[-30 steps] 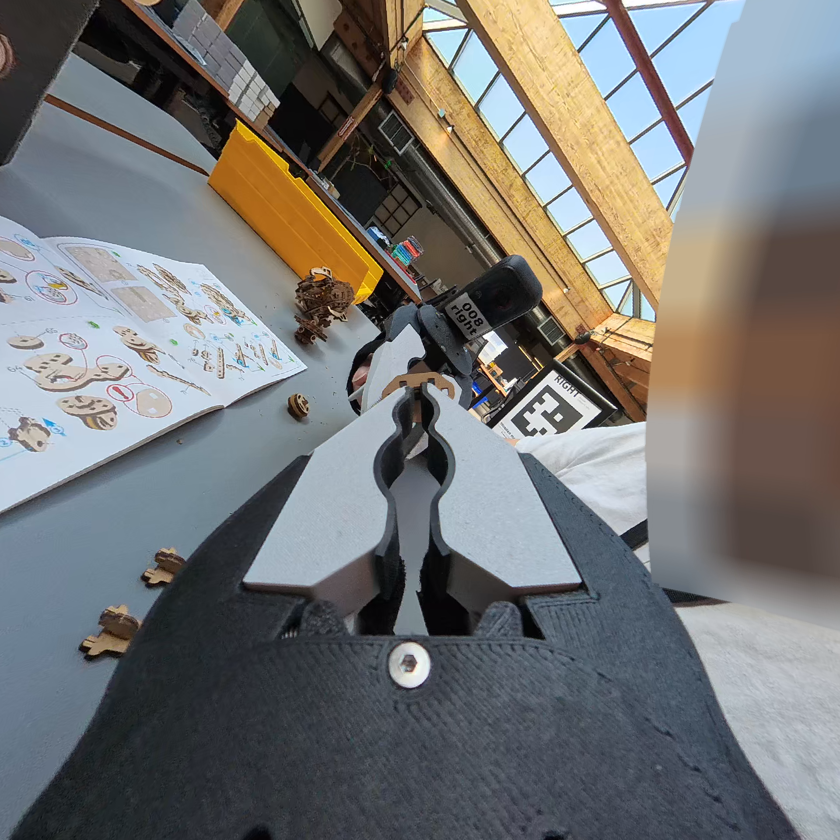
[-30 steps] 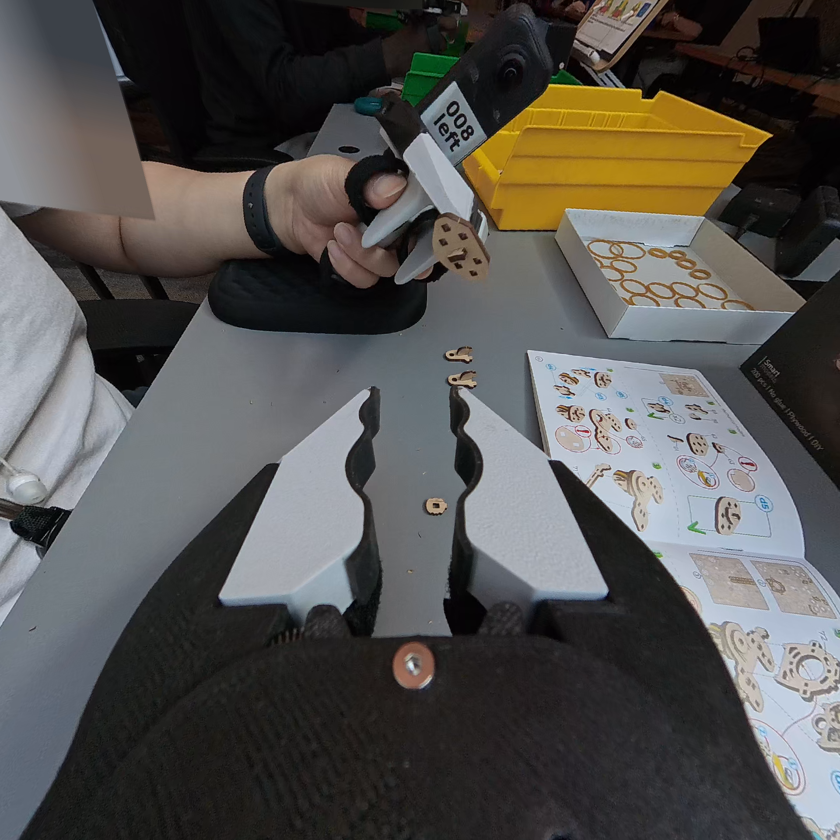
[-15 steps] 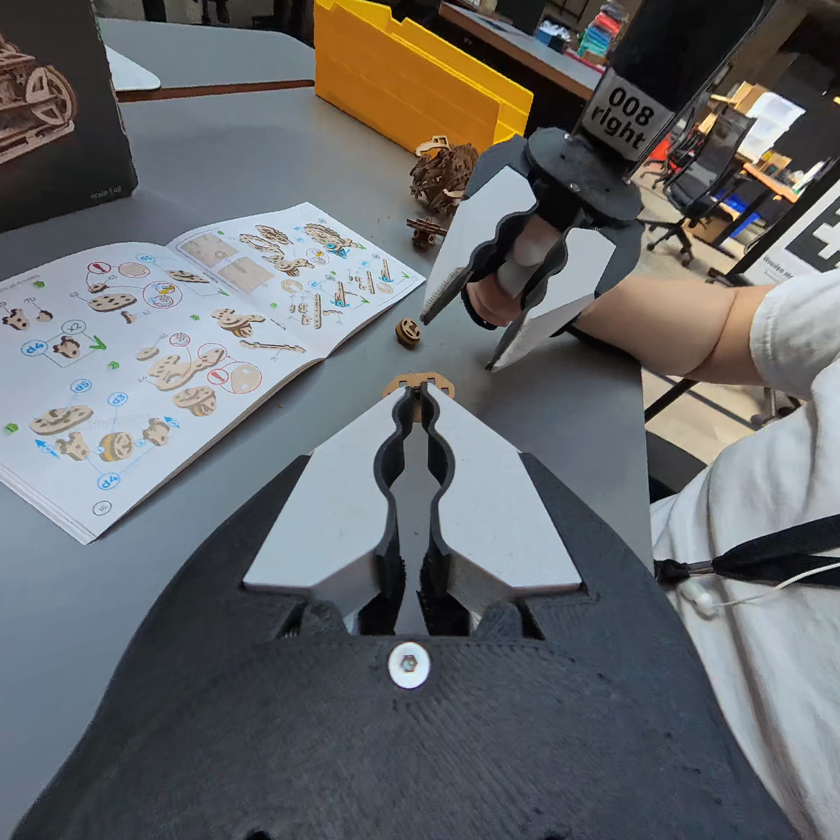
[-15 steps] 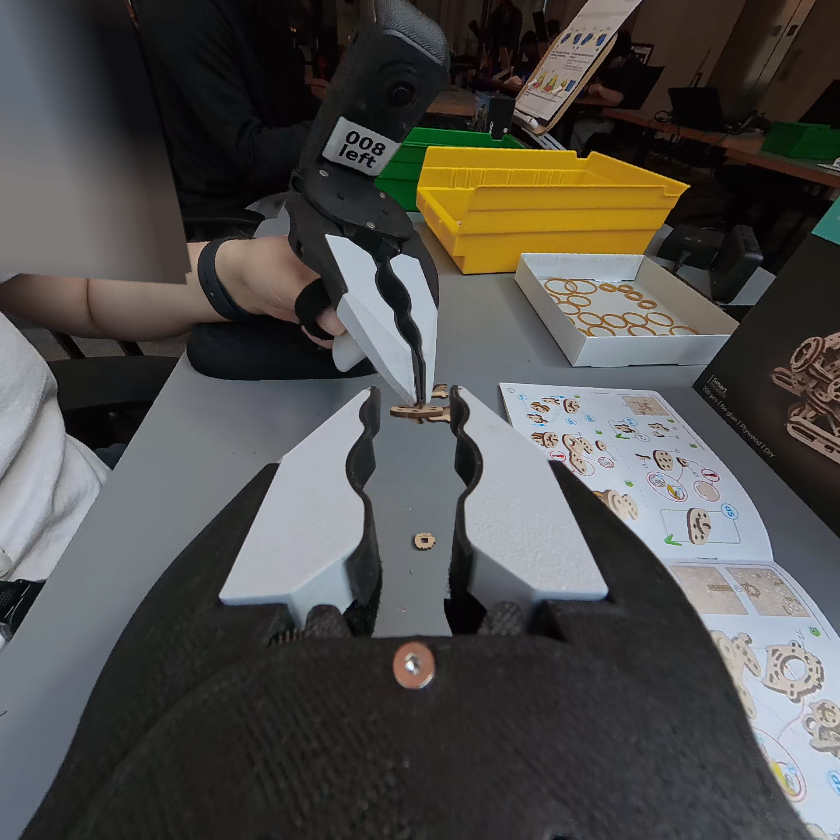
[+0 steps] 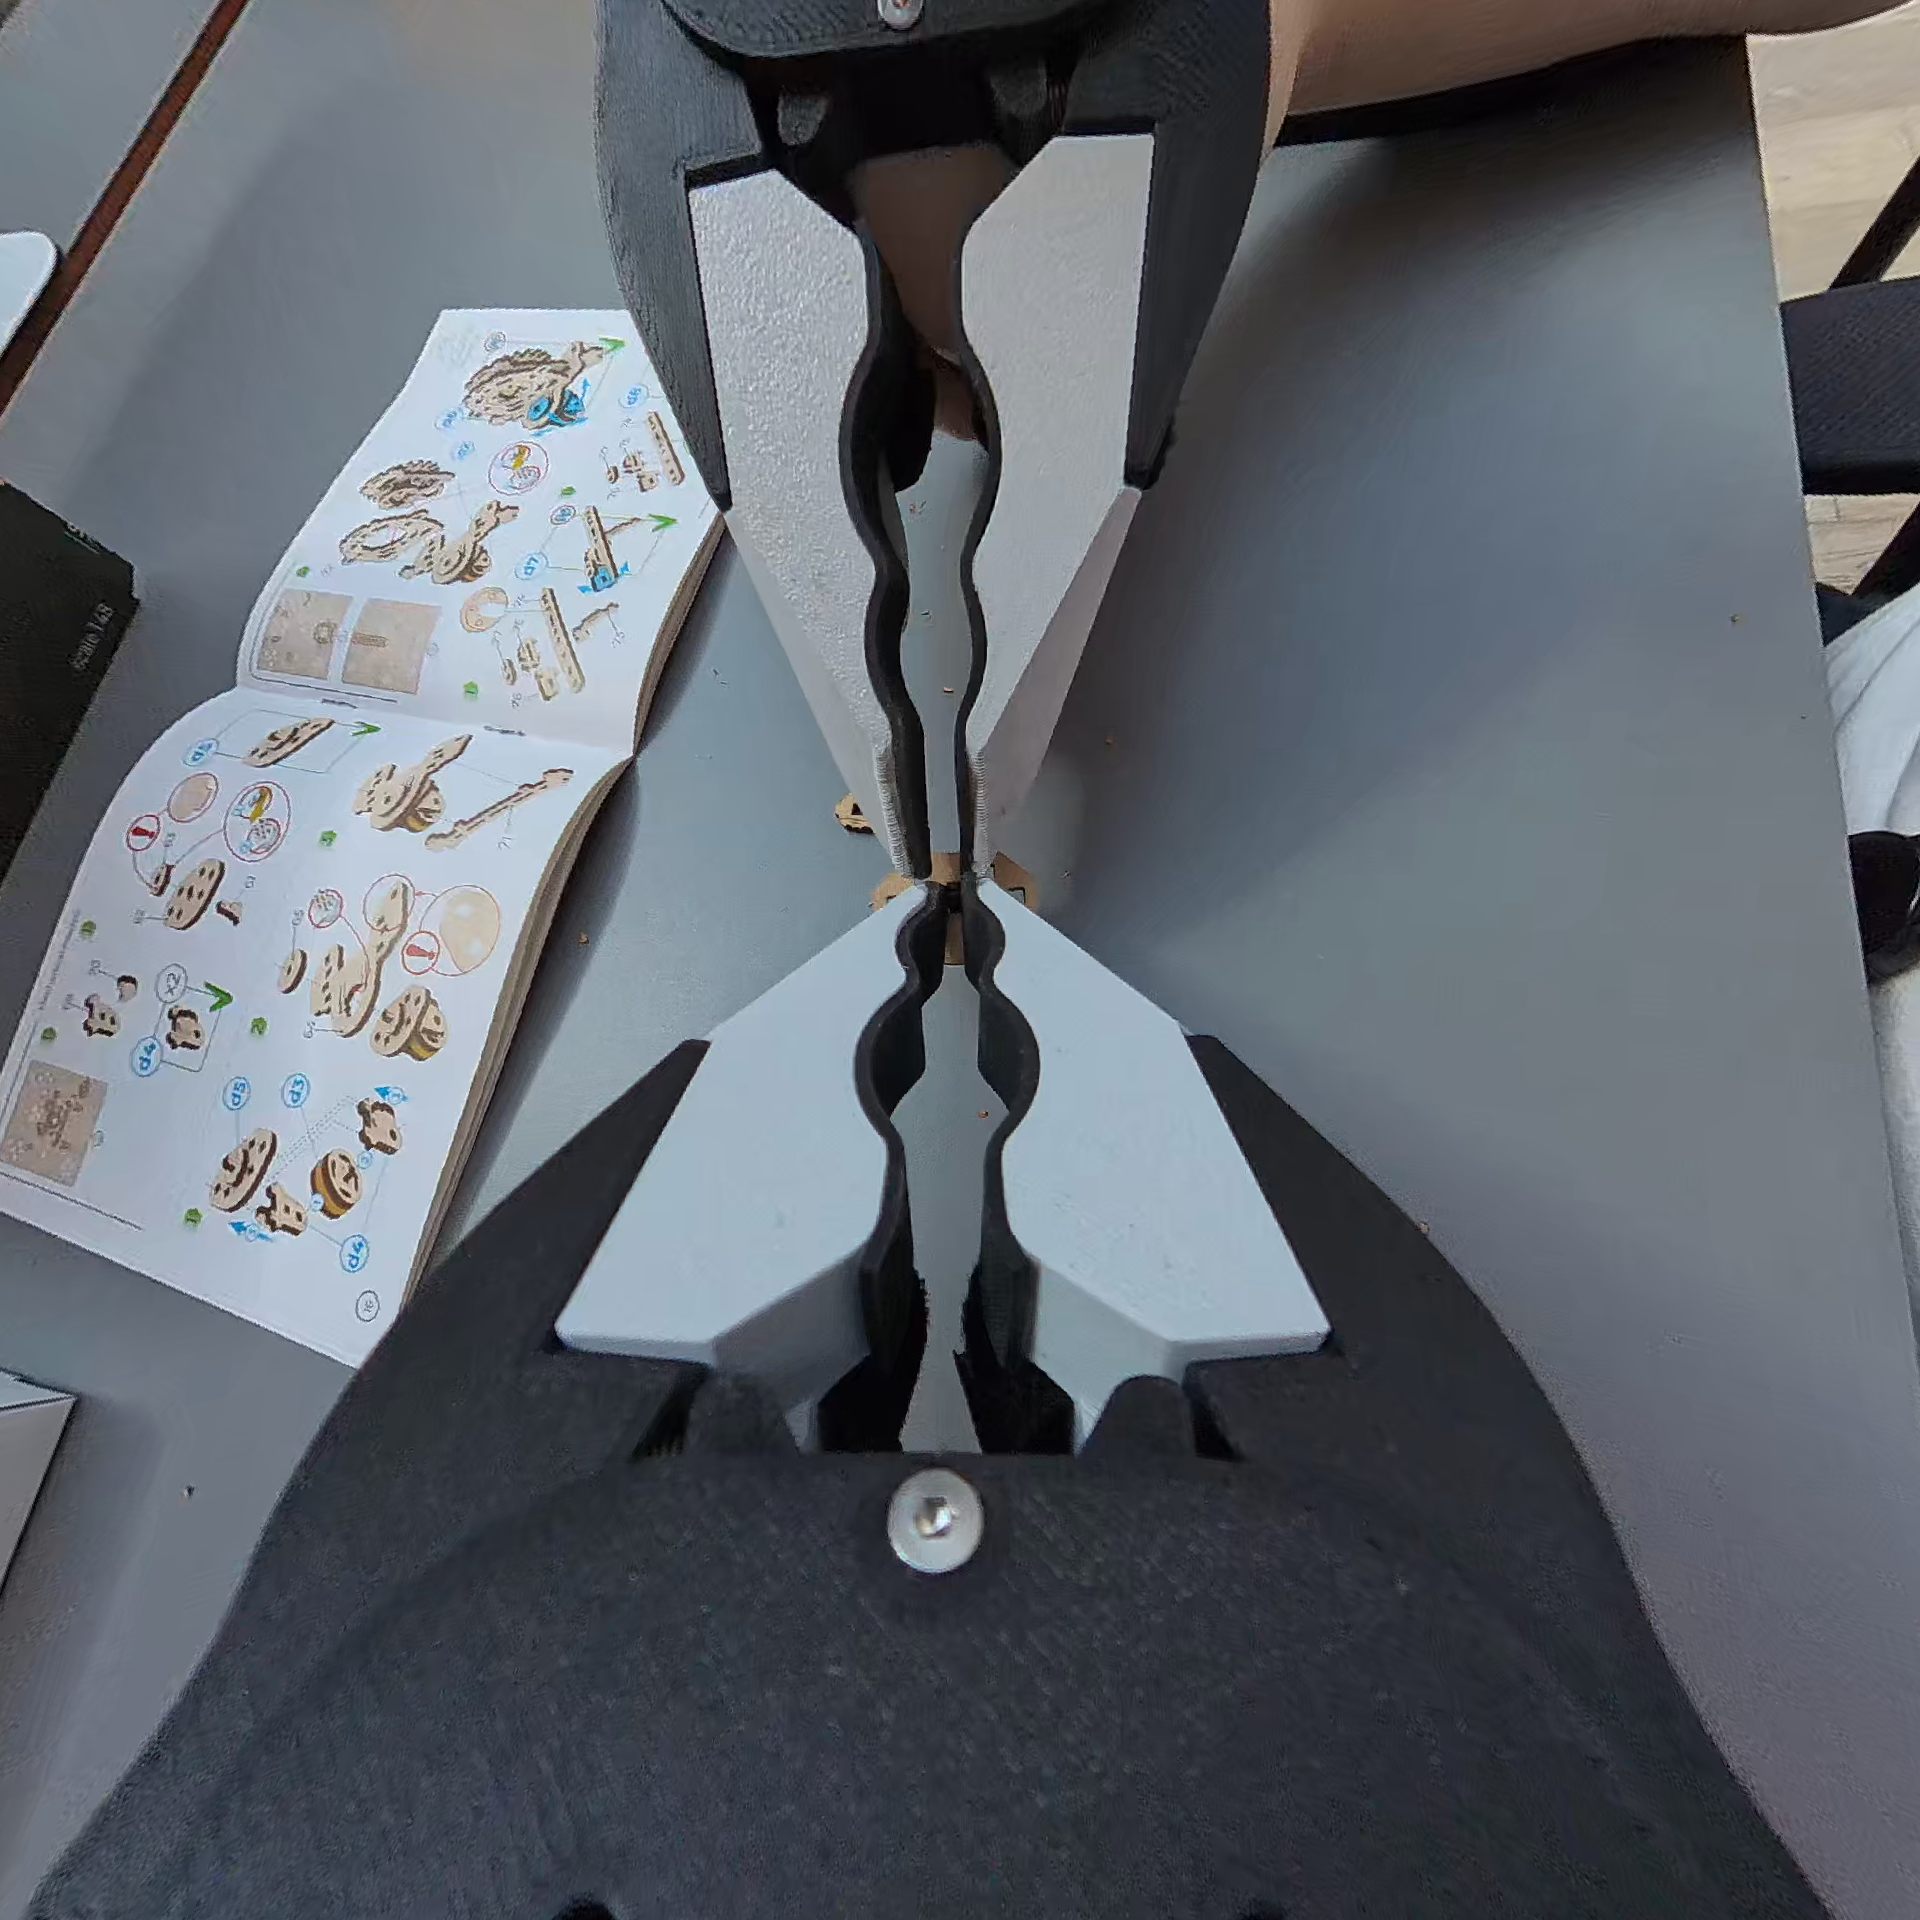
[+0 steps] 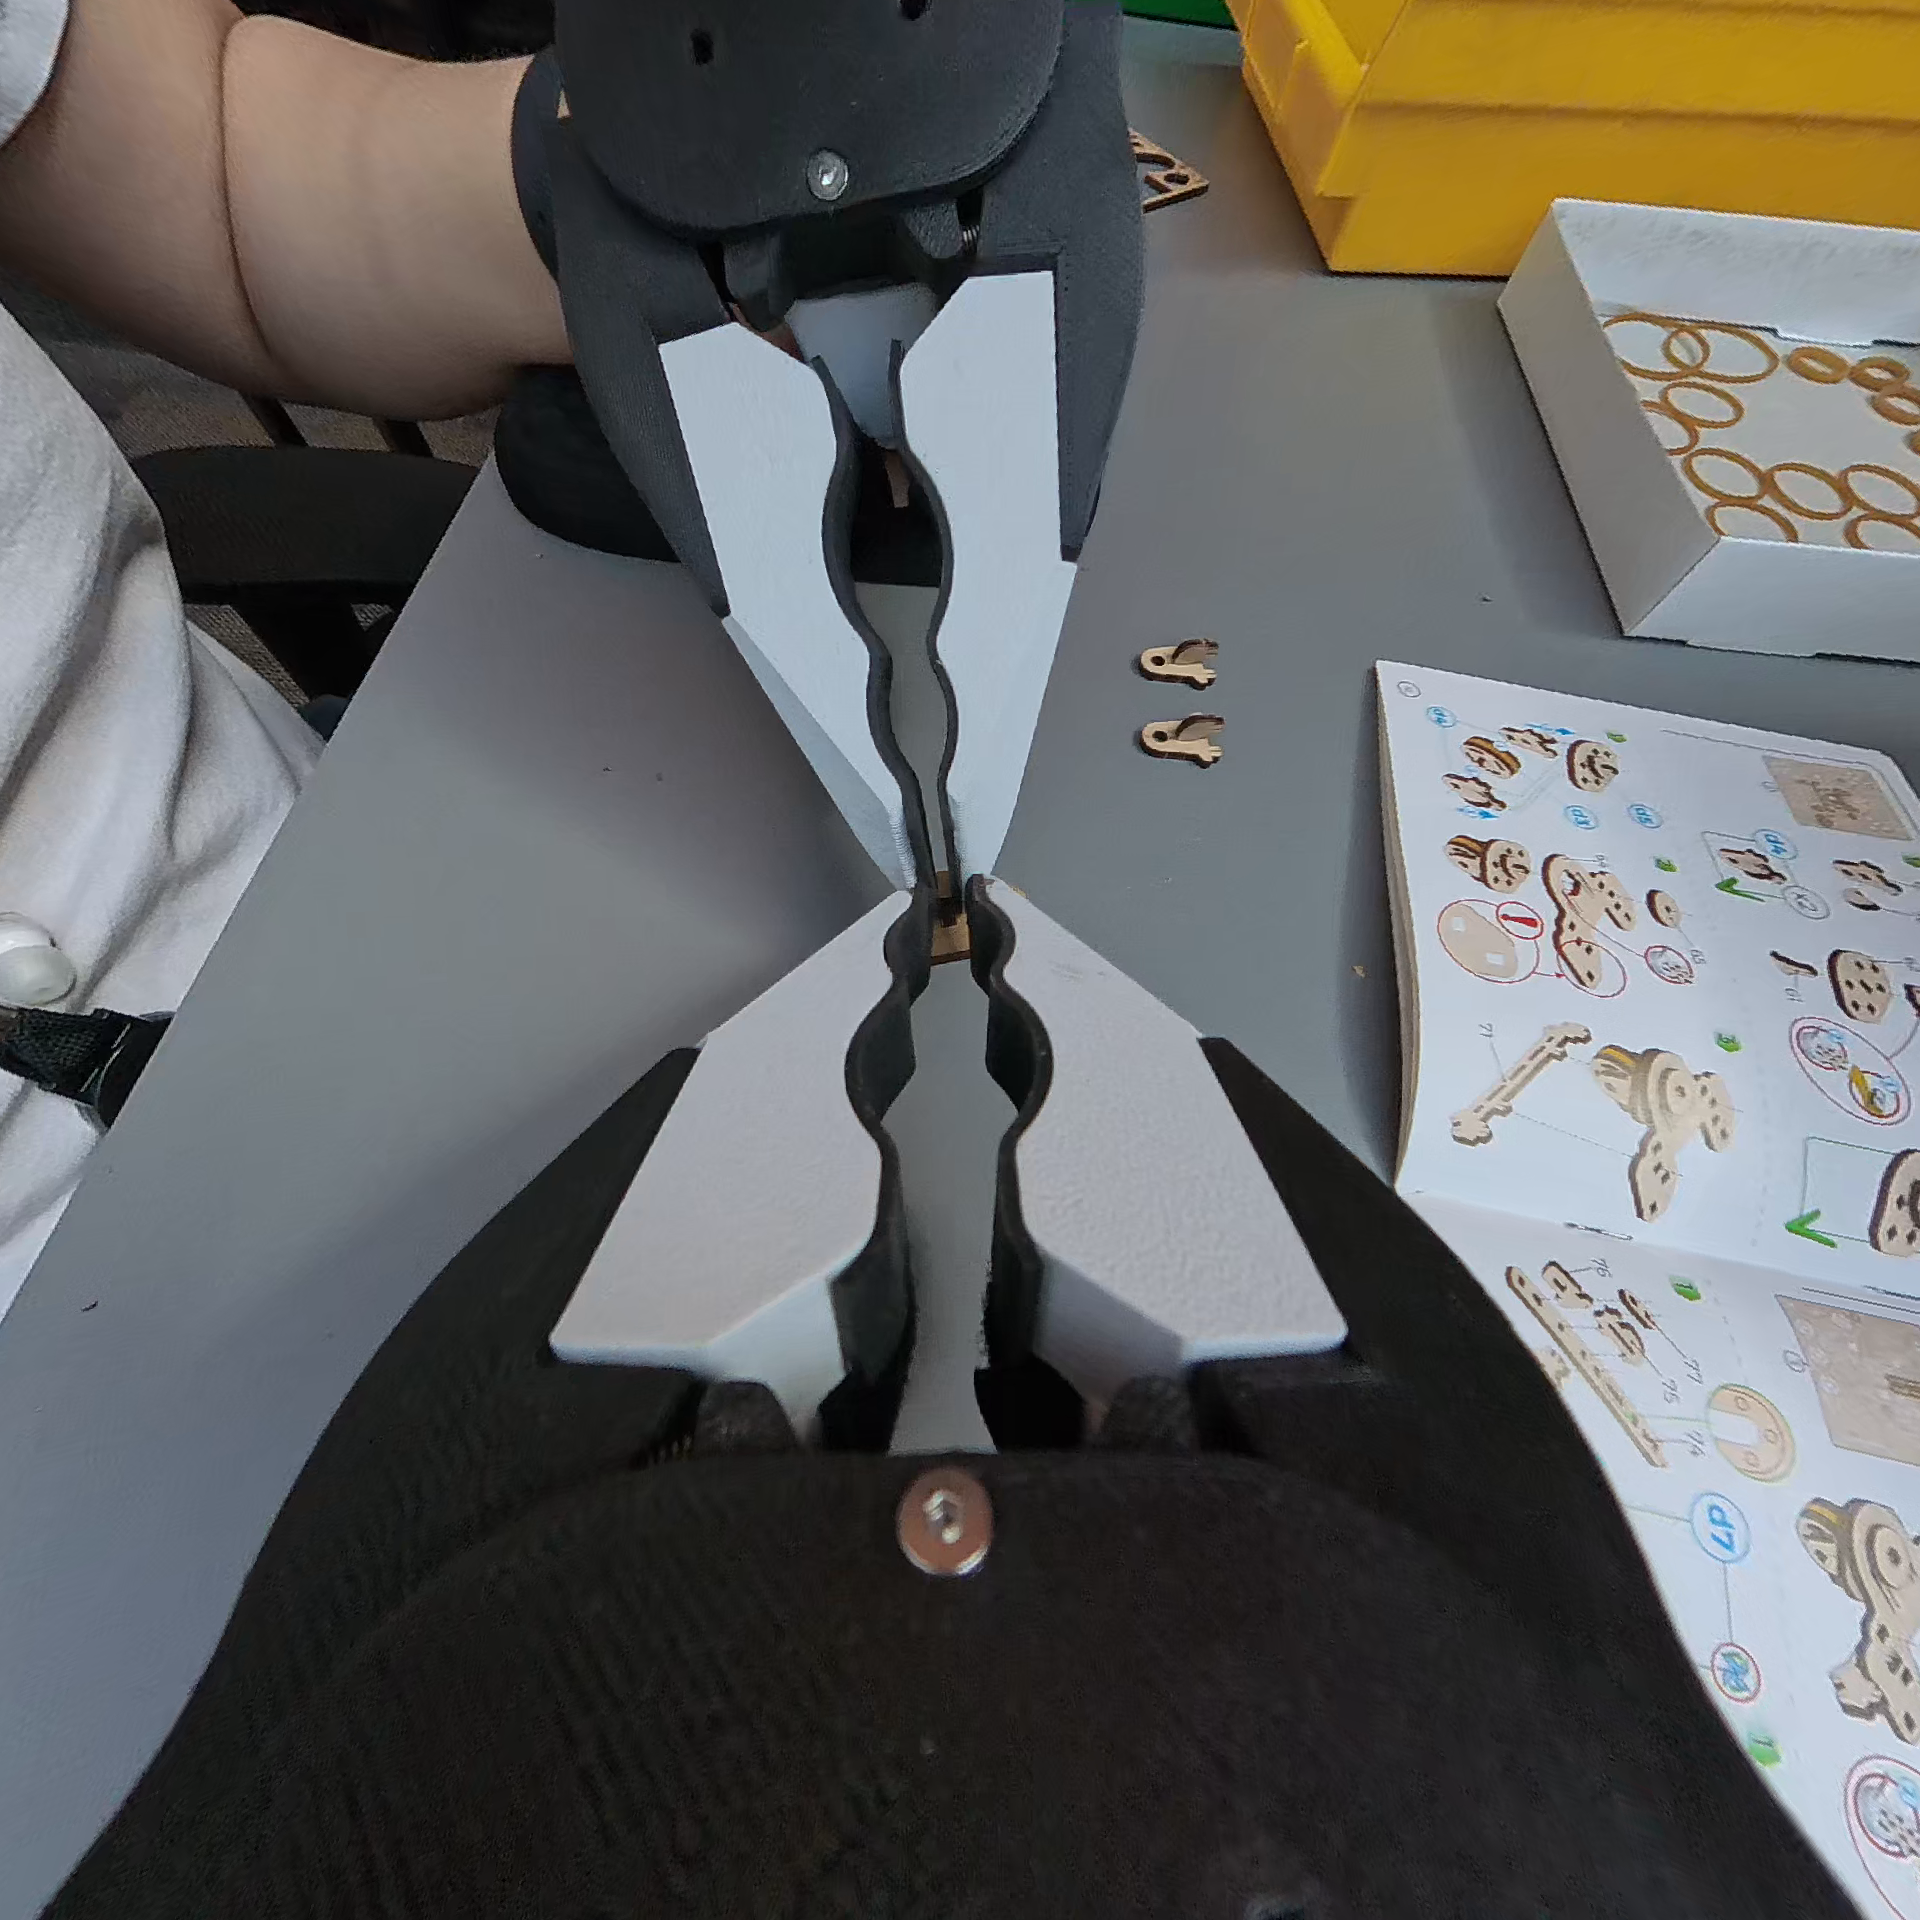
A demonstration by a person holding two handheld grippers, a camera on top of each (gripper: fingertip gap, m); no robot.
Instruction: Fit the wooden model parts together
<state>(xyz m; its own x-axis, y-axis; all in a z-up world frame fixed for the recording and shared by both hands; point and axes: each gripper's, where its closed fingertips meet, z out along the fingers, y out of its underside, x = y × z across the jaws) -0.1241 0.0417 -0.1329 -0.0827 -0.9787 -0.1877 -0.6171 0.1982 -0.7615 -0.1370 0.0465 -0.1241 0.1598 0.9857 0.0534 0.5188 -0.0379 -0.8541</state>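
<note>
Plywood disc, thin, light, stiff but brittle at its slots, sat pinched at rim in your left hand-held gripper, jaws nearly closed on it, above desk; your right hand-held gripper, tip to tip with left, narrowed on small wooden piece pressed at disc; grip edges, not faces; squeeze gently; booklet close right, two loose parts near; desk edge left.

Grey table, open booklet, white box
</note>
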